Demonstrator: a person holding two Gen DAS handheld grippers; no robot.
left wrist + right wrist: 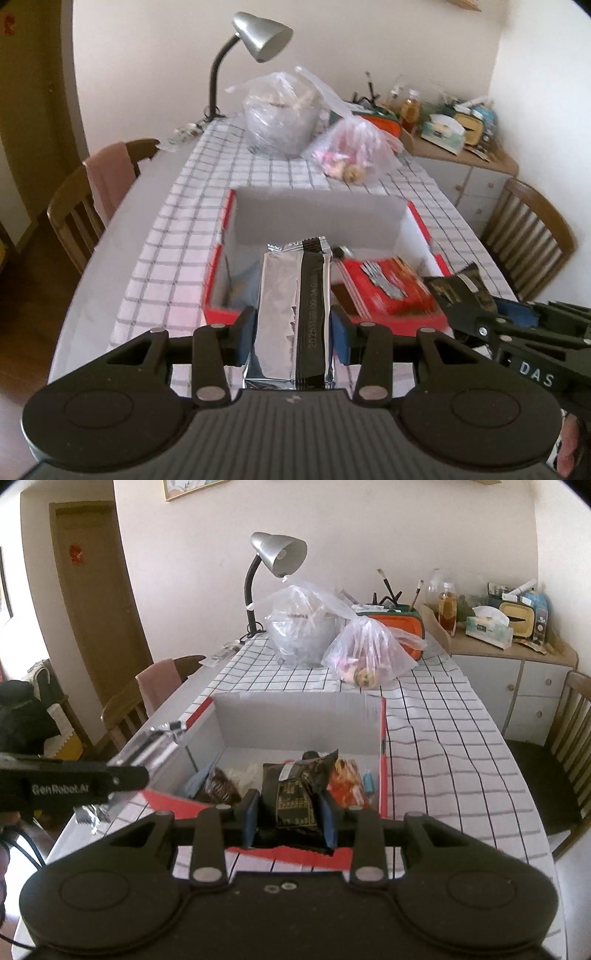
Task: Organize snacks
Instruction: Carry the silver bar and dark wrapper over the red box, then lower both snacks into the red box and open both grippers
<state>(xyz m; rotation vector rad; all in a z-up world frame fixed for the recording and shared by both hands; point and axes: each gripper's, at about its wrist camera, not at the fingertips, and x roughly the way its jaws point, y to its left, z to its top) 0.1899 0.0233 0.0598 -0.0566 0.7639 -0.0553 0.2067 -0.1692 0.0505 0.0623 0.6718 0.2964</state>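
Left claw [293, 332] clamps a light, slippery foil snack pack [291, 310] mid-body; right claw [290, 821] pinches a soft, crinkly black packet [295, 797].

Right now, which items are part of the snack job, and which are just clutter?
Job: silver pack in left tool; black pack in right tool; red box; snacks in it.
Clutter: lamp, bags, chairs, cabinet.

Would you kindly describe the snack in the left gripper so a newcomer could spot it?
On the checked tablecloth stands a red-edged box. Above its near edge, the left gripper holds a silver foil packet; its black lengthwise stripe distinguishes it from the red packet inside.
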